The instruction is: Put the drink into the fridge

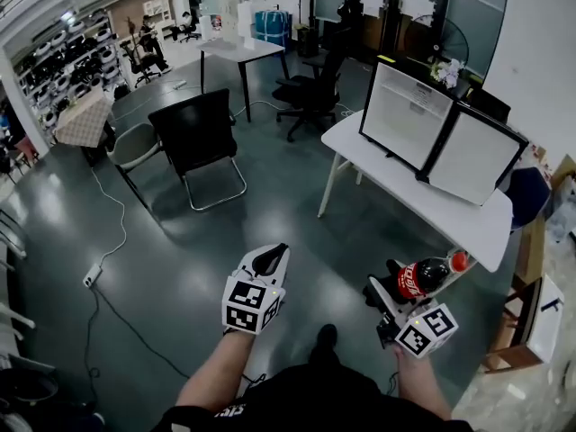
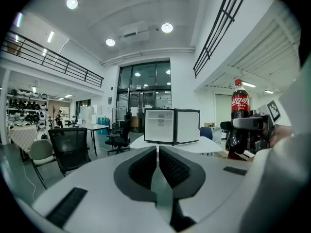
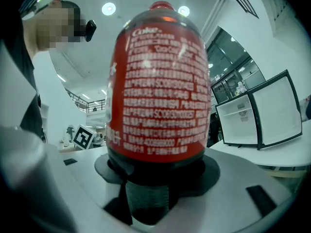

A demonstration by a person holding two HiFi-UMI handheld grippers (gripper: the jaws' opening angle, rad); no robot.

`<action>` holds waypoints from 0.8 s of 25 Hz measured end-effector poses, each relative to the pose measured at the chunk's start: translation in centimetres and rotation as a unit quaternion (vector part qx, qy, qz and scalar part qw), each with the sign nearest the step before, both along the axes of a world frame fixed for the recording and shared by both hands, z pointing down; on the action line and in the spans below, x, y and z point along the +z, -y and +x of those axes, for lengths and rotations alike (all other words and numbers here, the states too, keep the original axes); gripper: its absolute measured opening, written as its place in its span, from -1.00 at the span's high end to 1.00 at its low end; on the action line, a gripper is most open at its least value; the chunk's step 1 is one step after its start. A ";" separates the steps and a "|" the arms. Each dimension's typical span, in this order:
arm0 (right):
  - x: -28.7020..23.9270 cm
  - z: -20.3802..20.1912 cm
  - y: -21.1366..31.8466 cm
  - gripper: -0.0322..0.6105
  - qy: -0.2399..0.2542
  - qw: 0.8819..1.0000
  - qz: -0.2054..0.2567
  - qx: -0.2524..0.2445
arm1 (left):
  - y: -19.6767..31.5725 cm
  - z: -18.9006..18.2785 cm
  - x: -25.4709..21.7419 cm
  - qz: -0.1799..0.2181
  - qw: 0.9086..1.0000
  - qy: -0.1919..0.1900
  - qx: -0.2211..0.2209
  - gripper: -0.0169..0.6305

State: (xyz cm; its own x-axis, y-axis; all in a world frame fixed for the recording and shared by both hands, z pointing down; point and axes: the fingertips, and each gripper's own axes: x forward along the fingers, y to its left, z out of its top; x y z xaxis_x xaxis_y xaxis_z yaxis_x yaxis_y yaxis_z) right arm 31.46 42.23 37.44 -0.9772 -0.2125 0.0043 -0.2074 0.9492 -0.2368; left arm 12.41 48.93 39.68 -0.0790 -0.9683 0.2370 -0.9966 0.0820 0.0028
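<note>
My right gripper (image 1: pixel 400 288) is shut on a cola bottle (image 1: pixel 425 277) with a red label and red cap, held low at the right. In the right gripper view the bottle (image 3: pixel 158 91) fills the middle, with the right gripper (image 3: pixel 158 168) clamped round its lower part. The small white fridge (image 1: pixel 405 113) stands on a white table (image 1: pixel 450 214), its door (image 1: pixel 474 158) swung open. My left gripper (image 1: pixel 270 261) is shut and holds nothing. The left gripper view shows that gripper (image 2: pixel 158 149) aimed at the fridge (image 2: pixel 171 126), with the bottle (image 2: pixel 239 103) upright at the right.
A black chair (image 1: pixel 200 142) and a grey chair (image 1: pixel 135 147) stand on the grey floor to the left. A power strip (image 1: pixel 92 275) with its cable lies on the floor. A wooden shelf (image 1: pixel 526 322) is at the right, and another table (image 1: pixel 241 50) farther back.
</note>
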 end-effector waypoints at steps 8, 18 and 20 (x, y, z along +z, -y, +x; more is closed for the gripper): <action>-0.4 -5.1 6.5 0.07 0.015 0.999 0.015 -0.029 | 5.3 -4.6 -1.4 -0.011 0.999 0.022 -0.025 0.86; 0.6 -7.4 15.6 0.07 0.012 0.999 -0.016 -0.046 | 16.4 -6.2 -1.3 -0.030 0.999 0.012 -0.019 0.86; 0.4 -7.0 17.5 0.07 0.015 0.999 -0.015 -0.042 | 18.7 -6.1 -1.4 -0.032 0.999 0.013 -0.013 0.85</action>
